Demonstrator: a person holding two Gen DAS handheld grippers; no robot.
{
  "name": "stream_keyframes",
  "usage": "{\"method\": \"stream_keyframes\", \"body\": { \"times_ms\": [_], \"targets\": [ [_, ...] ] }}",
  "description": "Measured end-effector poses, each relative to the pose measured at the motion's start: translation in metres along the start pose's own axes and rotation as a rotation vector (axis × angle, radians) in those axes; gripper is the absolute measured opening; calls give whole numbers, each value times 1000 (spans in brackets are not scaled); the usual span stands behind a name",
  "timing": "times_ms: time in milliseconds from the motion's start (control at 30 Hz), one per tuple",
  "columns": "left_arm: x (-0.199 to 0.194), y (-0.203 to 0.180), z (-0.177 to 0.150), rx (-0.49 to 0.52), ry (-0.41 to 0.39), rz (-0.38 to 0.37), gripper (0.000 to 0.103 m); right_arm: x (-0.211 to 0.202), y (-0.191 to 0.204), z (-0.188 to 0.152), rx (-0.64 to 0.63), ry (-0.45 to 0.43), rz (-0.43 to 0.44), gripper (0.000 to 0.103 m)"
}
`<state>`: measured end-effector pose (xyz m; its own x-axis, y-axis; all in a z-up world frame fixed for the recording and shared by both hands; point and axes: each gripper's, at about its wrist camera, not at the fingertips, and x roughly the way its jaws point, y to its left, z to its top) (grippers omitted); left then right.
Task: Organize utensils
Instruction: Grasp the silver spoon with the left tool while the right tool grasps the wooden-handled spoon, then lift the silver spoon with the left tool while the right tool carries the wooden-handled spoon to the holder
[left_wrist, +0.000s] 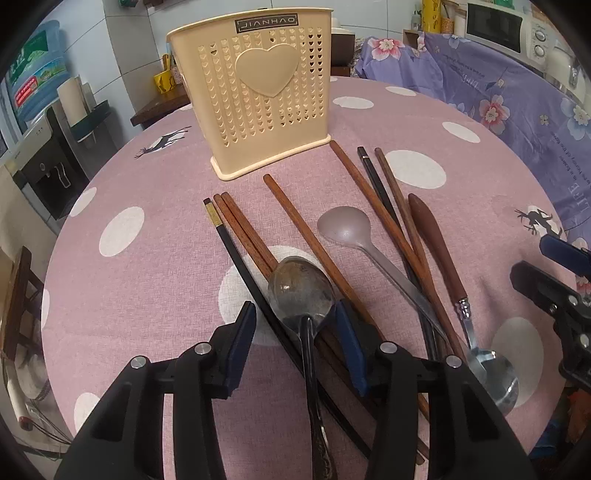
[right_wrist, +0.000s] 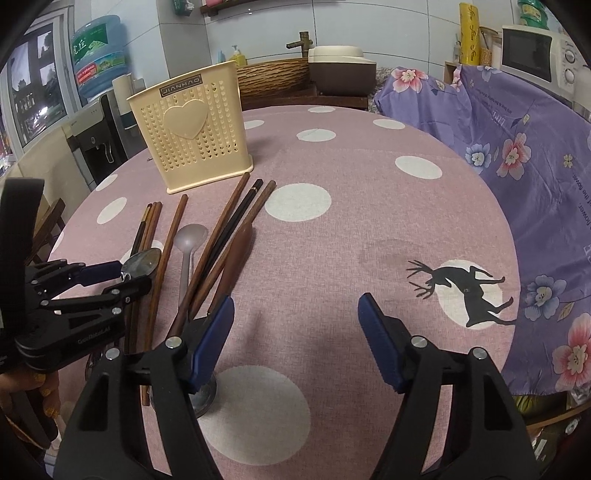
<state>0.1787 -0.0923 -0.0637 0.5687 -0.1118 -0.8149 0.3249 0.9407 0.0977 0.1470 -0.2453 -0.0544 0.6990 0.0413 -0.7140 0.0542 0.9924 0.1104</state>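
Spoons (left_wrist: 301, 286), chopsticks (left_wrist: 243, 236) lie flat on table before upright cream perforated holder (left_wrist: 255, 96).

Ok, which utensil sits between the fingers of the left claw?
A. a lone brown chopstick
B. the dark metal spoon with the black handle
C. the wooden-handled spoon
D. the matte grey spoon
B: in the left wrist view the left claw straddles the dark metal spoon, whose black handle runs back between the fingers, while the matte grey spoon lies beyond it.
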Motion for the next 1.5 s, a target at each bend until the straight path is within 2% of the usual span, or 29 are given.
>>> {"method": "stream_keyframes", "body": {
  "times_ms": [100, 300, 433, 567, 667, 833, 933, 1000, 1067, 1133, 1233, 1333, 1500],
  "targets": [
    [2, -1, 4, 7, 4, 3, 36, 0, 0, -1, 3, 3, 4, 70],
    [-5, 8, 8, -30, -14, -23, 36, 2, 3, -1, -3, 10, 14, 70],
    [-18, 28, 6, -86, -51, -15, 36, 7, 5, 2, -6, 25, 20, 70],
    [-14, 63, 1, -190, -32, 11, 36, 15, 10, 11, -17, 34, 13, 69],
    [-5, 81, -4, -255, -6, 5, 36, 27, 21, 21, -42, 63, 19, 60],
    [2, 83, -6, -260, 3, 8, 36, 48, 37, 28, -47, 132, 29, 46],
    [4, 82, -7, -249, -6, 19, 36, 58, 46, 28, -70, 155, -4, 39],
    [4, 82, -8, -243, -11, 23, 36, 58, 51, 27, -98, 144, -40, 29],
    [4, 82, -8, -238, -13, 24, 37, 59, 51, 27, -111, 141, -42, 22],
    [4, 84, -9, -243, -10, 30, 51, 59, 46, 29, -113, 146, -37, 21],
    [3, 91, -11, -260, -11, 36, 63, 61, 35, 33, -113, 147, -49, 21],
    [4, 90, -10, -253, -3, 47, 64, 64, 28, 39, -83, 160, -31, 24],
    [11, 83, -1, -204, 30, 67, 64, 70, 35, 45, -81, 165, -51, 26]
  ]
}}
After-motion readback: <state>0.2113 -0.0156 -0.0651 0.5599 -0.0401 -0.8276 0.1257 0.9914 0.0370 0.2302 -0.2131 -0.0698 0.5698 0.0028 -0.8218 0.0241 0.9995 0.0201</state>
